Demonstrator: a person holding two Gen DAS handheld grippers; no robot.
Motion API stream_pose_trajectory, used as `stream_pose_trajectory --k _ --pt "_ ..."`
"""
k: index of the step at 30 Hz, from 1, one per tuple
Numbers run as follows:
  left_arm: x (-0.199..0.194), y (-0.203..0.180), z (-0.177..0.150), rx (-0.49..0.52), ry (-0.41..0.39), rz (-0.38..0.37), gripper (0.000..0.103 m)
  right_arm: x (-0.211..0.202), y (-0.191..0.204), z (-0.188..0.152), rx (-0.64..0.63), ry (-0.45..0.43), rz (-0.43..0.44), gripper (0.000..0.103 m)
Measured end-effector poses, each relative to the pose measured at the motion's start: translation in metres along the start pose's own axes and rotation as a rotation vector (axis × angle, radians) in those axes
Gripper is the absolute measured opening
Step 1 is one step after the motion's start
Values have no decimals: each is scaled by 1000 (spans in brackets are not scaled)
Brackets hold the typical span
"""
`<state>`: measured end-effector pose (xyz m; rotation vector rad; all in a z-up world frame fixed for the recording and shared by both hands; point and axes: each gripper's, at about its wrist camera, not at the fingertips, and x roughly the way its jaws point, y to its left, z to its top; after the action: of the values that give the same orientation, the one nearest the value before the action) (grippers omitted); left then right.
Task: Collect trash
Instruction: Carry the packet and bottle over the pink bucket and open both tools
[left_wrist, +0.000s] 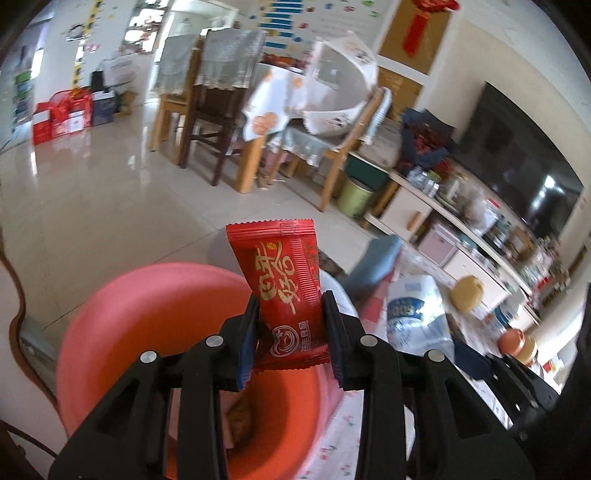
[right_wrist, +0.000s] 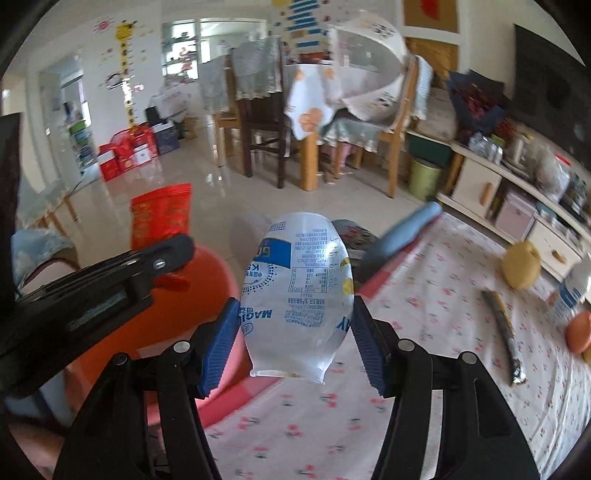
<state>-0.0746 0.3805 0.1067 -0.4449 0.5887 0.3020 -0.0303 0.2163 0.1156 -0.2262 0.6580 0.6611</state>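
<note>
Left gripper (left_wrist: 291, 325): clamped on the lower half of a red snack wrapper (left_wrist: 282, 288), which stands upright between the pads with its crimped top edge above the fingertips.
Wrapper position: held over the red plastic basin (left_wrist: 122, 317); the basin's mouth lies directly below and behind the fingers.
Right gripper (right_wrist: 295, 332): closed on a clear plastic wrapper with blue print (right_wrist: 297, 291), both blue pads pressing its sides, the packet bulging upward between them.
Clear wrapper position: above the edge of the floral tablecloth (right_wrist: 424, 295), just right of the basin.
Hard to make out: brownish contents at the bottom of the basin, blurred; print on both wrappers is mostly unreadable.
Cut off: the right-wrist view shows only part of the left gripper's black frame, with the red wrapper rising behind it.
Pose: both grippers point forward and slightly down, side by side, left one over the basin.
</note>
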Motion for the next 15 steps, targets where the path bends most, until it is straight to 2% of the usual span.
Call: stream_pose_trajectory --k 5,15 --pt "-6 30 7 -60 -22 59 35 3 32 6 -53 -5 26 61" --pt "-3 60 13 -139 -20 95 35 25 82 -5 -176 37 57 62"
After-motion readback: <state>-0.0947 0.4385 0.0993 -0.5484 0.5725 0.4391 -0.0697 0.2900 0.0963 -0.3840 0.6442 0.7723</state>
